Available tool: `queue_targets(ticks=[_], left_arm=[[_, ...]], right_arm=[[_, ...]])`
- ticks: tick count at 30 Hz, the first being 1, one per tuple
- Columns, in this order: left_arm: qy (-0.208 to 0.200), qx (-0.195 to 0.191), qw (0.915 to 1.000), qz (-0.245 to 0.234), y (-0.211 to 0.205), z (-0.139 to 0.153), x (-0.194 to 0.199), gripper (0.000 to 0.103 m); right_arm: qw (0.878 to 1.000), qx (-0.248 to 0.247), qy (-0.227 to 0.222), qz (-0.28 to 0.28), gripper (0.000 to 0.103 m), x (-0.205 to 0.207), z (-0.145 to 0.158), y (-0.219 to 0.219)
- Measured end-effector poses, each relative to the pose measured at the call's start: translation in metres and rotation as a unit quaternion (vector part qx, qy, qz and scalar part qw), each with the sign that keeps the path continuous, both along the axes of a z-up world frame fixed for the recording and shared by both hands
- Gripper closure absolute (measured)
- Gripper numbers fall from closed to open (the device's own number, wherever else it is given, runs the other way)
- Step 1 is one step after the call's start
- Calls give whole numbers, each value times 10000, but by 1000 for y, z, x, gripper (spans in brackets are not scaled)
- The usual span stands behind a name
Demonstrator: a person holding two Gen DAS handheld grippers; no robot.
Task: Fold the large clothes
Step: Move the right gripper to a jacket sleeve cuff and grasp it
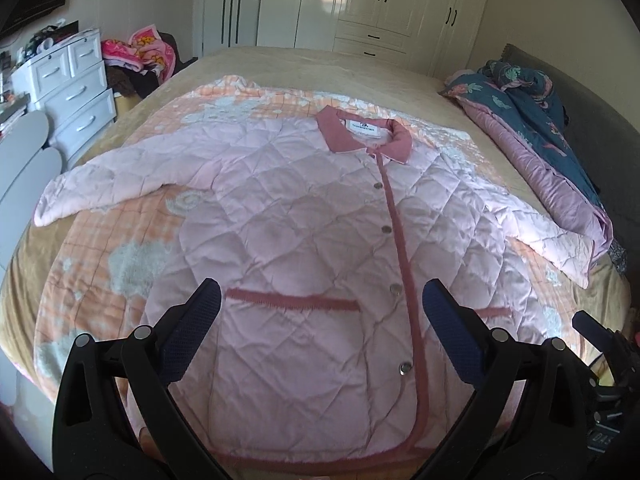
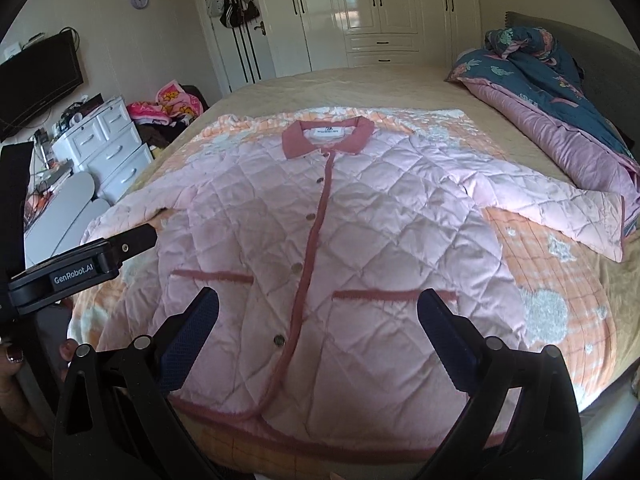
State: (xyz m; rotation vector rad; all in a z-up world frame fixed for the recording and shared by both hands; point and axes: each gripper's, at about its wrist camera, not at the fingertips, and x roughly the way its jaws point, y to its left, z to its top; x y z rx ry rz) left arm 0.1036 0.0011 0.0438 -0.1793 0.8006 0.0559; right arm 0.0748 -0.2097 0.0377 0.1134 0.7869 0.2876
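Note:
A pink quilted jacket (image 1: 304,216) (image 2: 332,232) with a darker pink collar, placket and pocket trims lies flat and buttoned on the bed, both sleeves spread out to the sides. My left gripper (image 1: 322,300) hovers open above the lower front near the left pocket. Over the hem and pockets my right gripper (image 2: 318,304) is also open and holds nothing. The left gripper's body (image 2: 80,268) shows at the left edge of the right wrist view, with a hand (image 2: 16,364) below it.
An orange-and-white checked blanket (image 1: 120,248) lies under the jacket on a beige bedspread (image 2: 360,88). A dark floral quilt (image 1: 532,120) is bunched at the bed's right side. White drawers (image 1: 76,92) and a pile of clothes (image 1: 140,56) stand left of the bed; wardrobes (image 2: 380,12) behind.

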Motion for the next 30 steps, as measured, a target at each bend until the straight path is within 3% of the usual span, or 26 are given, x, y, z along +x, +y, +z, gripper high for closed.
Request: queue_targets(ticks=[11,20,30], left_arm=[[-69,-168,9997,-182,-10,11,62,8],[26,-227,9986,-473,-26,10,115,8],[250,-186,9970,-707,-51,-6,177,8]], right_arm=[[9993,95,13,-351,4,68,11,-18],[9953,553,98,-788,4,129,11,-50],[9797,742,84,-1863,4,195,0,-109]])
